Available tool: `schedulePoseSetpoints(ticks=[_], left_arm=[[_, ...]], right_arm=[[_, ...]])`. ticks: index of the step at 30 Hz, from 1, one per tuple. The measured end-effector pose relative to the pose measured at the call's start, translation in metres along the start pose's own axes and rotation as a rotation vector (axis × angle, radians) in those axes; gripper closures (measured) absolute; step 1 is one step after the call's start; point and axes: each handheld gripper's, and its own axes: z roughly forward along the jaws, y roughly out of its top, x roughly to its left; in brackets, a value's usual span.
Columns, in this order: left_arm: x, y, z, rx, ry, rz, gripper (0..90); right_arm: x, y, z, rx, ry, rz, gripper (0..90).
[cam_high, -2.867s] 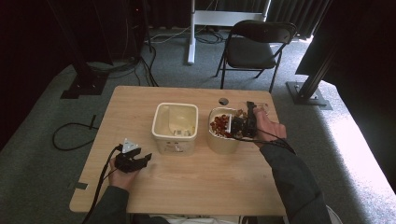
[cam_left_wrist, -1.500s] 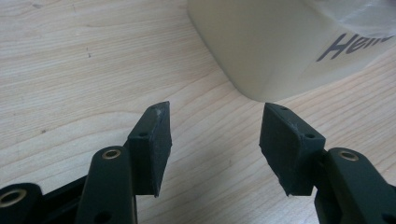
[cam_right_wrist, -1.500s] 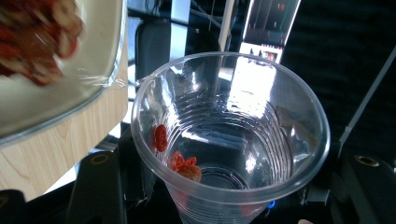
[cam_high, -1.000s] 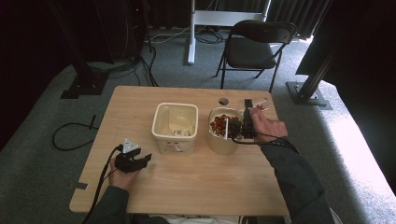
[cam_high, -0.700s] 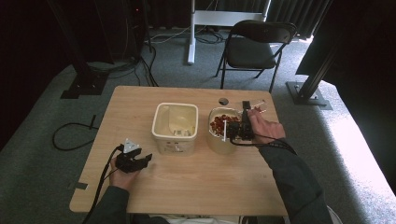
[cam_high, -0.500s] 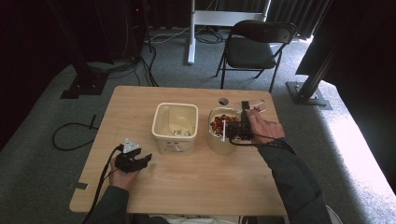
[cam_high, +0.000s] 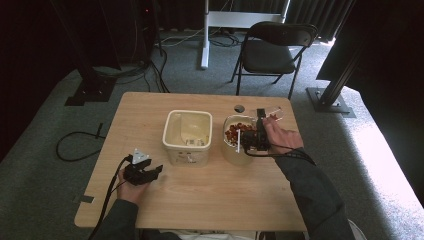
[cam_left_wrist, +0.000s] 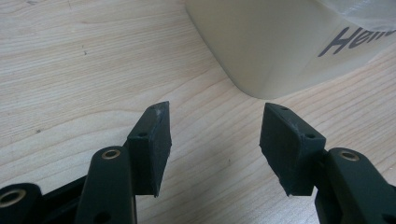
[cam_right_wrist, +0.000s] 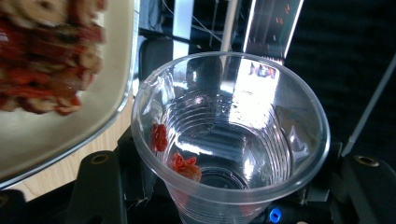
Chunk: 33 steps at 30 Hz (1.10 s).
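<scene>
My right gripper (cam_high: 251, 139) is shut on a clear plastic cup (cam_right_wrist: 233, 130), holding it tipped at the right rim of a cream tub (cam_high: 231, 149) filled with red dried pieces (cam_high: 234, 132). A few red pieces (cam_right_wrist: 184, 165) lie inside the cup. In the right gripper view the tub's rim (cam_right_wrist: 100, 116) and its red contents sit close at the upper left. An empty cream tub (cam_high: 187, 132) stands to the left of the full one. My left gripper (cam_high: 143, 173) rests open on the table, near the empty tub's front left corner (cam_left_wrist: 280, 42), with nothing between its fingers (cam_left_wrist: 152, 140).
The wooden table (cam_high: 200, 200) has a round cable hole (cam_high: 239, 108) behind the full tub. A clear plastic piece (cam_high: 275, 113) lies near the back right edge. A black folding chair (cam_high: 272, 50) stands beyond the table, and a cable (cam_high: 75, 145) loops on the floor at left.
My right gripper has carried the cup a little leftward, in over the tub of red pieces. The left gripper has stayed where it was.
</scene>
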Motion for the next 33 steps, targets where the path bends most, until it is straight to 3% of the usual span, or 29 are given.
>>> schedulePoseSetpoints(ticks=[1, 2, 3, 5, 7, 9, 11, 13, 14, 15, 16, 17, 19, 20, 21, 22, 24, 27, 33], left_arm=[[0.000, 0.000, 0.000, 0.002, 0.000, 0.000, 44.2], [0.000, 0.000, 0.000, 0.004, 0.001, 0.003, 44.2], [0.000, 0.000, 0.000, 0.003, 0.000, 0.003, 44.1], [0.000, 0.000, 0.000, 0.001, -0.002, 0.003, 44.1], [0.000, 0.000, 0.000, 0.005, 0.000, 0.005, 44.1], [0.000, 0.000, 0.001, 0.005, 0.000, 0.004, 44.1], [-0.001, 0.000, 0.000, 0.004, 0.003, 0.007, 44.2], [0.000, 0.000, 0.000, 0.004, 0.002, 0.005, 44.2], [0.000, 0.000, 0.000, 0.005, 0.002, 0.006, 44.2], [0.000, 0.000, 0.001, 0.008, 0.001, 0.005, 44.2], [0.000, 0.000, 0.001, 0.009, 0.000, 0.003, 44.2], [0.000, 0.000, 0.001, 0.009, 0.001, 0.006, 44.2], [-0.001, 0.001, 0.001, 0.003, -0.002, 0.007, 44.2], [-0.001, 0.001, 0.001, 0.004, -0.002, 0.007, 44.1], [-0.001, 0.001, 0.002, 0.005, -0.001, 0.009, 44.2], [-0.001, 0.001, 0.002, 0.006, -0.002, 0.010, 44.2], [-0.001, 0.001, 0.002, 0.005, -0.004, 0.008, 44.2], [-0.002, 0.002, 0.002, 0.004, -0.005, 0.013, 44.2], [-0.001, 0.001, 0.001, 0.001, -0.002, 0.008, 44.2]], right_arm=[[-0.001, 0.000, 0.000, 0.003, 0.009, 0.012, 35.9], [0.001, 0.001, 0.000, -0.015, 0.016, -0.009, 36.0], [0.001, 0.001, 0.001, -0.007, -0.002, -0.016, 36.1], [-0.003, -0.001, 0.005, 0.026, 0.002, 0.038, 36.1], [0.001, 0.000, 0.003, 0.004, 0.004, -0.004, 36.1], [-0.001, 0.001, 0.003, 0.008, 0.013, 0.032, 36.1], [0.002, 0.001, 0.003, -0.004, 0.004, -0.006, 36.1], [-0.002, -0.001, 0.004, 0.003, 0.024, 0.048, 36.2], [0.001, -0.001, 0.003, -0.007, 0.024, 0.013, 36.2], [0.000, -0.002, 0.005, 0.014, -0.003, 0.009, 36.2], [-0.004, -0.002, 0.005, 0.023, 0.005, 0.057, 36.3], [-0.005, -0.002, 0.003, -0.012, 0.032, 0.065, 36.3], [-0.004, 0.000, 0.002, 0.003, -0.001, 0.048, 36.3], [-0.006, 0.000, 0.002, -0.006, 0.018, 0.081, 36.3], [-0.006, 0.000, 0.001, -0.021, 0.033, 0.068, 36.3], [-0.004, 0.001, 0.001, -0.008, 0.018, 0.048, 36.2], [-0.006, -0.001, 0.002, -0.009, 0.024, 0.083, 36.2], [-0.005, -0.002, 0.001, -0.012, 0.020, 0.081, 36.1], [-0.008, -0.009, -0.002, -0.013, 0.016, 0.142, 35.9]])
